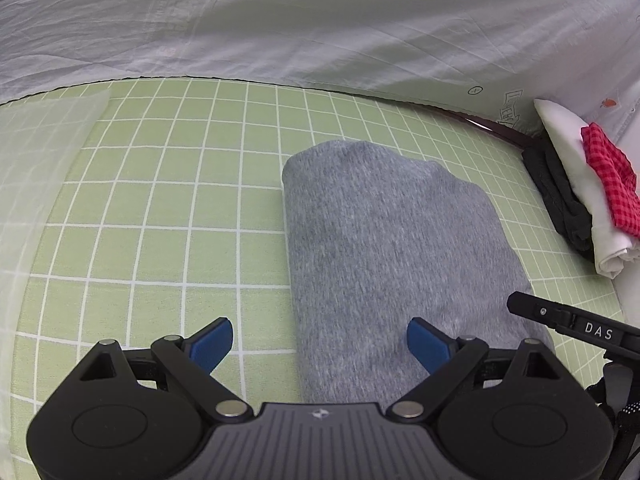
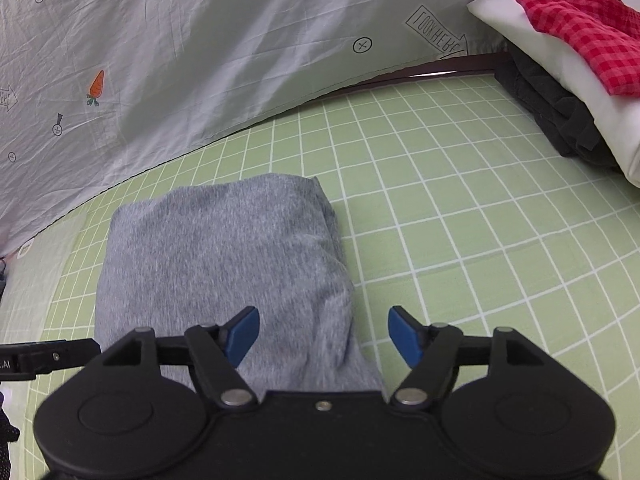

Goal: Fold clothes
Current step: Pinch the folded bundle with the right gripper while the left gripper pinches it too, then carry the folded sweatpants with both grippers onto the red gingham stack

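Observation:
A grey folded garment (image 1: 396, 248) lies on the green checked sheet (image 1: 168, 184), a thick oblong bundle reaching away from me. My left gripper (image 1: 320, 346) stands open over its near left edge; one blue pad hangs over the sheet, the other over the cloth. The same garment (image 2: 224, 264) fills the lower left of the right wrist view. My right gripper (image 2: 324, 336) is open above its near right edge, and the pads grip nothing. The tip of the right gripper (image 1: 568, 320) shows at the right edge of the left wrist view.
A stack of folded clothes sits at the far right: a dark piece (image 2: 552, 112) at the bottom, a white one (image 2: 560, 60) above, a red checked one (image 2: 580, 24) on top. A pale printed sheet (image 2: 200, 60) rises behind the green surface. A translucent sheet (image 1: 36, 160) lies at left.

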`<state>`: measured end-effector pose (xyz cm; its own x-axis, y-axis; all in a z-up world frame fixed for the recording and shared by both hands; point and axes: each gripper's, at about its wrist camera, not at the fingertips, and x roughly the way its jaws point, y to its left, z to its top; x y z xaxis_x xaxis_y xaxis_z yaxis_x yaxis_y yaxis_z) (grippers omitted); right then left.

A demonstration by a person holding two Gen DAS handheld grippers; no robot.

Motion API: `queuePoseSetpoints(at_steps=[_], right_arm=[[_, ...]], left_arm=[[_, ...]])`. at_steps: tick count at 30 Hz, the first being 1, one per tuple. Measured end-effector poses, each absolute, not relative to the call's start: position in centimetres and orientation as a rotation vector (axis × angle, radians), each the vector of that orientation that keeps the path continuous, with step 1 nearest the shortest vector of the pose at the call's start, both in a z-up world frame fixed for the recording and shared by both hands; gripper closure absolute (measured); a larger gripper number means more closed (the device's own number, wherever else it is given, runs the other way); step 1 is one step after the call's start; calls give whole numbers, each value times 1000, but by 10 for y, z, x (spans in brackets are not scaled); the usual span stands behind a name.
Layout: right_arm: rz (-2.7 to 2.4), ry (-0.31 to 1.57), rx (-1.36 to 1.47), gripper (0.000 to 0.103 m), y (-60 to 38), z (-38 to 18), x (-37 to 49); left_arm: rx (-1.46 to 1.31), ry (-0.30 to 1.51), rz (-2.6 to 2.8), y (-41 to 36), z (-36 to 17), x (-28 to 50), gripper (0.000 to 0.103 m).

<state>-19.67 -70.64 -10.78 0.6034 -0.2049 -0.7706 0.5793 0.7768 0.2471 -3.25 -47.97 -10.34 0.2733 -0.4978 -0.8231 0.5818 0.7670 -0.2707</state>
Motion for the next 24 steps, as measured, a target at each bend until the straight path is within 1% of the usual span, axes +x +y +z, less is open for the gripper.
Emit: queuePoseSetpoints(at_steps=[6,7,10,15,17,18,20,21,22,23,24], right_arm=[[-448,849,600,28,-718,-129,-182],[-445,842,602,24,-719,-129,-181],[-420,840,586,19,-717,-129,-175],[-373,813,599,19,-717,-130,-167],[-349,799,634,19,-716,-131,-162],[-331,794,653,21,-715,-132,-159],[-311,783,699,26,-712,-133,-157],[-303,777,723,35,-710,-134,-156],[-298,773,771,49,-711,-136,-157],[-295,768,827,56,-712,-139,-160],[-293,761,859,65,-712,-139,-164]], left_arm=[[121,1112,-802,-500,-118,-23,9],[116,1122,-814,-503,-120,-21,9],[92,1147,-831,-506,-126,-16,9],[9,1162,-855,-505,-133,-13,9],[-16,1165,-874,-507,-133,-14,13],[-28,1166,-871,-507,-133,-15,14],[-61,1175,-865,-506,-133,-15,25],[-112,1203,-861,-504,-134,-12,40],[-159,1230,-860,-501,-136,-10,49],[-201,1254,-862,-497,-137,-9,51],[-214,1262,-868,-495,-137,-10,56]])
